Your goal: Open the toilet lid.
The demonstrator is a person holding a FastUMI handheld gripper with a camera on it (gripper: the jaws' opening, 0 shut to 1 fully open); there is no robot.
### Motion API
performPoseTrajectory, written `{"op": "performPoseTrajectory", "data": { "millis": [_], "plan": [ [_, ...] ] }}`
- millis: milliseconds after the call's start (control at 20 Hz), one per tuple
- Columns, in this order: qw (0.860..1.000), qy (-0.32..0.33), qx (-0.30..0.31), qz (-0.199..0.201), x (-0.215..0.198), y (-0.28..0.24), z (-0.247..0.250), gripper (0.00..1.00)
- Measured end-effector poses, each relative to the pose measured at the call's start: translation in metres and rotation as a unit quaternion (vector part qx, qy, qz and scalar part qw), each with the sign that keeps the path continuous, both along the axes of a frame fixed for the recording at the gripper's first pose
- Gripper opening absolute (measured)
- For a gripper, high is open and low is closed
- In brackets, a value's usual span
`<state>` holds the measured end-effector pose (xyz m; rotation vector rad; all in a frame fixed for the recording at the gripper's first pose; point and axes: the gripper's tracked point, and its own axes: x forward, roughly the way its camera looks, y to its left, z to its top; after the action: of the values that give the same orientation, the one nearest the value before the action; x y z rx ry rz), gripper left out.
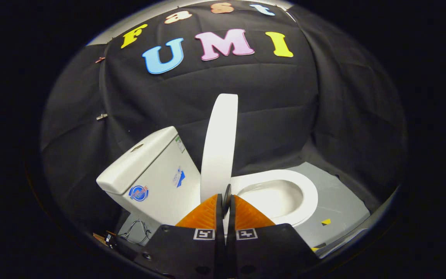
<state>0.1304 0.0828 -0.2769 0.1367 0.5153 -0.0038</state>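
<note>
The white toilet lid [220,147] stands raised, nearly upright, between the tank [149,170] and the open seat ring [309,195], with the bowl [273,197] exposed. My gripper [226,199] sits low, just in front of the lid's lower part. Its fingers are pressed together and shut, with only a thin dark sliver showing between the tips. The lid's bottom end is hidden behind the fingers, so I cannot tell whether they touch it.
The toilet rests on a grey floor plate [339,205] with small yellow-and-black markers [326,221]. Loose cables [136,230] lie on the floor below the tank. Black cloth walls close in behind and on both sides.
</note>
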Motion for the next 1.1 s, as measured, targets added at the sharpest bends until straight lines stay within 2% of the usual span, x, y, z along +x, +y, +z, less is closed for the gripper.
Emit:
{"op": "performPoseTrajectory", "data": {
  "millis": [600,1100],
  "plan": [
    [0.997,-0.021,-0.015,0.073,0.007,0.097,0.001,0.05],
    [0.995,-0.016,-0.016,0.092,0.01,0.119,-0.007,0.05]
  ]
}}
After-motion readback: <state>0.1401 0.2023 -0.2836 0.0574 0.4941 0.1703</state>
